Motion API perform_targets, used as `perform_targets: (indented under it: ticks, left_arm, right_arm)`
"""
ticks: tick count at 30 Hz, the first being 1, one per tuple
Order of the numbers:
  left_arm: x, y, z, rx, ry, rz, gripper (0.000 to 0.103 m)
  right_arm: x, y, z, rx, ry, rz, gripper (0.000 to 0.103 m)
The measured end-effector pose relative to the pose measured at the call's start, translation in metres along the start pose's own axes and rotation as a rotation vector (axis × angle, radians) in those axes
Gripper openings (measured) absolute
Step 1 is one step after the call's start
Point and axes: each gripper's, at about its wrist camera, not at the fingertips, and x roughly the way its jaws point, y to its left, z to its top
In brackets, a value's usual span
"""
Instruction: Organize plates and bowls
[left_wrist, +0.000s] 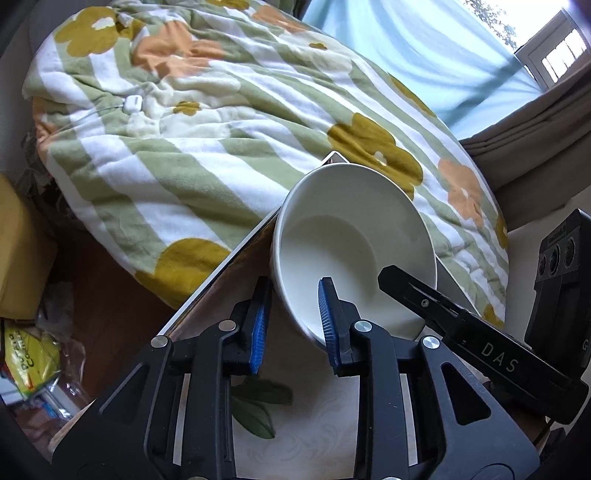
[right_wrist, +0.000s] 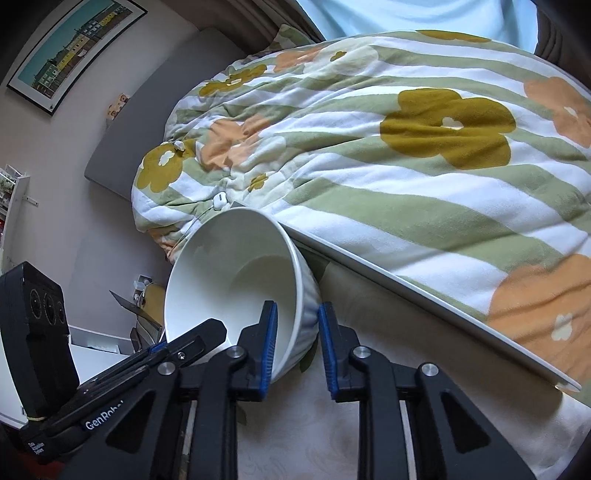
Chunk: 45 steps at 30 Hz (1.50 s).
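Observation:
A white ribbed bowl (left_wrist: 351, 236) is held tilted above the table between both grippers. My left gripper (left_wrist: 291, 325) has its blue-padded fingers astride the bowl's near rim, one inside and one outside. My right gripper (right_wrist: 297, 339) straddles the opposite rim of the same bowl (right_wrist: 236, 266) the same way. Each gripper's black body shows in the other's view, the right one (left_wrist: 461, 325) at the bowl's right side, the left one (right_wrist: 147, 362) at its left. Whether the pads press the wall is not clear.
A table (right_wrist: 424, 343) with a pale leaf-patterned cloth lies below, its white edge (right_wrist: 443, 295) against a bed with a green-striped flowered quilt (left_wrist: 207, 147). A yellow snack bag (left_wrist: 29, 362) and clutter lie on the floor at left. A white shelf (right_wrist: 92, 350) stands at left.

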Motion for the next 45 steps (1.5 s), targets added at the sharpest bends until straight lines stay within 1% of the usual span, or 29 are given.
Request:
perform_targets:
  ticks: [4, 6, 10, 13, 18, 24, 27, 30, 32, 35, 39, 45]
  left_arm:
    - [-0.015, -0.01, -0.003, 0.038, -0.03, 0.012, 0.023]
    - [-0.025, -0.016, -0.005, 0.054, -0.043, 0.008, 0.023]
    - [-0.057, -0.035, -0.019, 0.097, -0.081, -0.001, 0.023]
    - [-0.087, -0.053, -0.036, 0.131, -0.111, -0.017, 0.023]
    - [-0.136, -0.094, -0.078, 0.215, -0.144, -0.058, 0.023]
    - [-0.181, -0.151, -0.144, 0.328, -0.148, -0.117, 0.023]
    - [-0.195, -0.179, -0.18, 0.381, -0.132, -0.153, 0.023]
    - [-0.204, -0.204, -0.216, 0.433, -0.108, -0.193, 0.023]
    - [-0.207, -0.22, -0.24, 0.469, -0.088, -0.217, 0.023]
    - [-0.203, -0.234, -0.271, 0.497, -0.047, -0.248, 0.023]
    - [-0.189, -0.248, -0.312, 0.534, 0.026, -0.271, 0.023]
    - [-0.166, -0.263, -0.36, 0.607, 0.109, -0.254, 0.023]
  right_arm:
    - [-0.008, 0.001, -0.004, 0.002, -0.017, 0.006, 0.021]
    - [-0.02, 0.005, -0.008, -0.005, -0.041, 0.0, 0.02]
    - [-0.052, 0.01, -0.02, -0.003, -0.092, 0.004, 0.021]
    - [-0.086, 0.014, -0.036, 0.0, -0.132, 0.004, 0.021]
    - [-0.153, 0.019, -0.076, -0.003, -0.207, -0.042, 0.021]
    - [-0.237, 0.008, -0.141, 0.039, -0.299, -0.12, 0.021]
    - [-0.278, -0.003, -0.18, 0.076, -0.34, -0.162, 0.02]
    - [-0.309, -0.015, -0.213, 0.12, -0.367, -0.201, 0.02]
    - [-0.325, -0.023, -0.232, 0.147, -0.384, -0.227, 0.02]
    - [-0.344, -0.037, -0.261, 0.189, -0.402, -0.254, 0.02]
    - [-0.352, -0.054, -0.295, 0.24, -0.394, -0.303, 0.021]
    - [-0.35, -0.086, -0.335, 0.335, -0.363, -0.332, 0.02]
